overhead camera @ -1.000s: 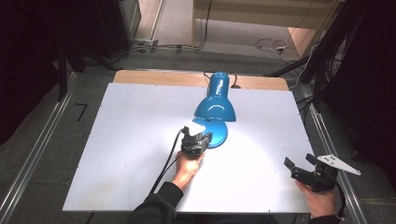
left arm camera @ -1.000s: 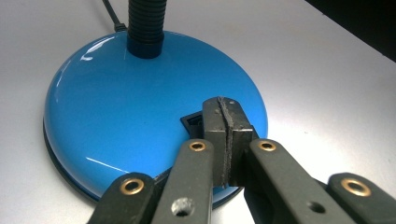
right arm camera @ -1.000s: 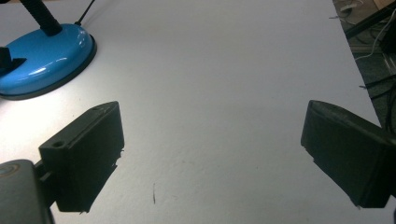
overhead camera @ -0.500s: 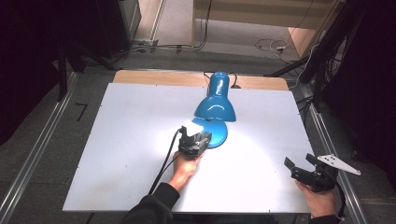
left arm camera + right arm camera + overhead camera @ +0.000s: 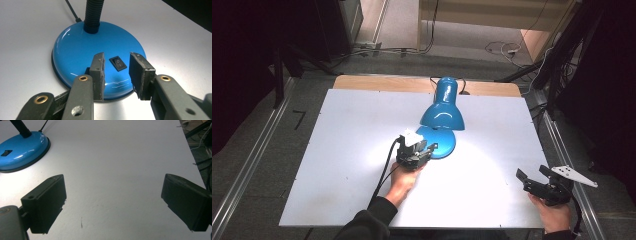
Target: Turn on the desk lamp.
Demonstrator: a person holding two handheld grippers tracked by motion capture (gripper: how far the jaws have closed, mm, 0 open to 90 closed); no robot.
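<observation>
Left gripper view looks straight at the lamp base: a glossy blue dome with a dark rim, a ribbed black neck rising from its top, a thin black cord trailing off behind, and a small black rocker switch set into the near slope. The left gripper hovers low over that near edge with its 2 jaws parted a little, nothing between them, the switch showing in the gap. From the high view the lamp stands near the middle of the table, slightly toward the far side, its blue shade tipped down and throwing a bright pool of light onto the board around the base. The right gripper rests near the table's near right corner, well apart from the lamp, its jaws spread wide and empty. The table is a plain white board with a strip of bare wood along its far edge. Around it lie grey floor, metal rails on both sides, loose cables beyond the far edge, and dark surroundings.
</observation>
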